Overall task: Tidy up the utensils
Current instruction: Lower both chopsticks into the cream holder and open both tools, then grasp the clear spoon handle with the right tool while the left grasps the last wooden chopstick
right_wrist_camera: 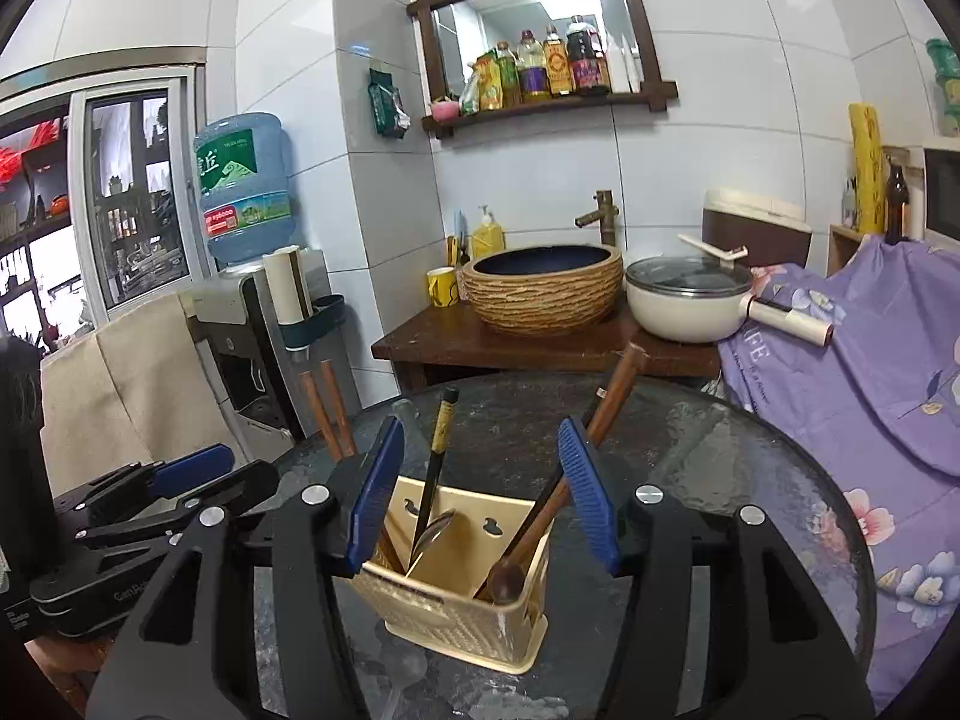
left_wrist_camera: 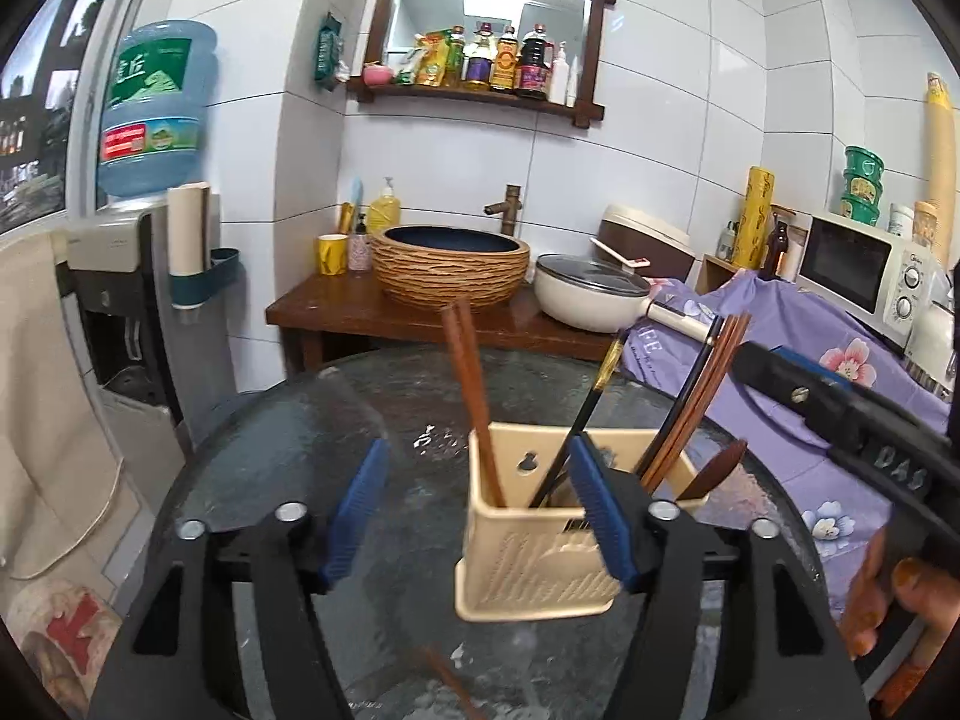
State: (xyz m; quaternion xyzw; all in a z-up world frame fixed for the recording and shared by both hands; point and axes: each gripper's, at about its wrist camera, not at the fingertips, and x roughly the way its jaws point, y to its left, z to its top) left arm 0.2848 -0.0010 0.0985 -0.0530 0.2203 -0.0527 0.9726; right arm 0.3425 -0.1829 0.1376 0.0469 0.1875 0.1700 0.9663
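The cream utensil holder point(left_wrist_camera: 540, 546) stands on the round glass counter point(left_wrist_camera: 288, 450), with brown chopsticks point(left_wrist_camera: 471, 402) at its 11 o'clock corner. The left gripper point(left_wrist_camera: 480, 516) and the right gripper point(right_wrist_camera: 486, 498) are both spread, clasping nothing.

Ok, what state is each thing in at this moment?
Left tool: open, empty.
Right tool: open, empty.
Utensil holder: upright on the glass table, holding chopsticks and spoons.
Pot: lid on.
Loose chopstick: lying on the table.
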